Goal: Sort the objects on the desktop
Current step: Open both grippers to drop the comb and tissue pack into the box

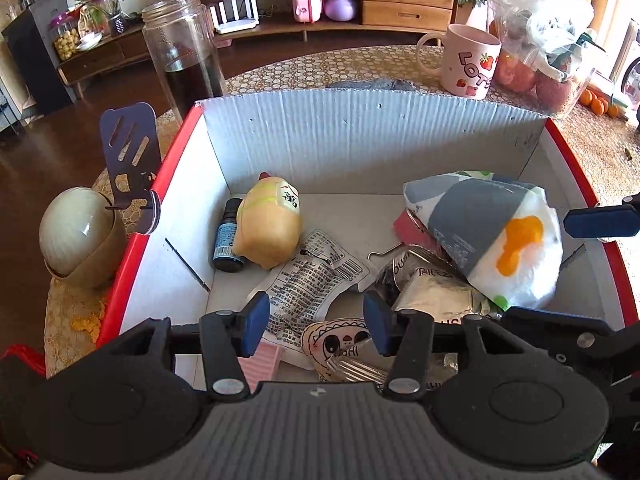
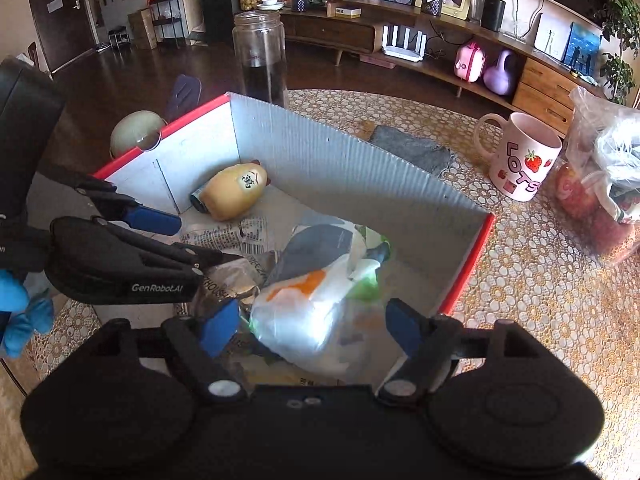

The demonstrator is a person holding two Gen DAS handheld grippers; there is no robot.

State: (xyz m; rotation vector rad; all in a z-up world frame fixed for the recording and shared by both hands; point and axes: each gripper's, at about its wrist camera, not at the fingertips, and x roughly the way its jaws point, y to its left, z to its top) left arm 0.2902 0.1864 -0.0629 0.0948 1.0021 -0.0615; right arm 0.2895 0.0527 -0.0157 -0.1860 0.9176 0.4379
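Lace-patterned tablecloth (image 2: 540,280) carries my red-edged cardboard box (image 2: 360,168). Inside lies the soft white printed tissue pack (image 2: 316,312): light, crushable, slippery film; grasp mid-body. My right gripper (image 2: 316,332) straddles it, unclamped; my left gripper (image 1: 316,326) hangs open alongside.

Box (image 1: 360,136) on table (image 2: 540,280). In box: toy (image 1: 268,228) left, bottle (image 1: 226,236) beside toy, bag (image 1: 492,232) right. Mug (image 1: 464,60), jar (image 1: 180,52) behind box.

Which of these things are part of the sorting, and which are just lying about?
Part of the job:
cardboard box
tissue pack
yellow figurine
small bottle
printed sachet

Lying about:
pink mug
glass jar
fruit bag
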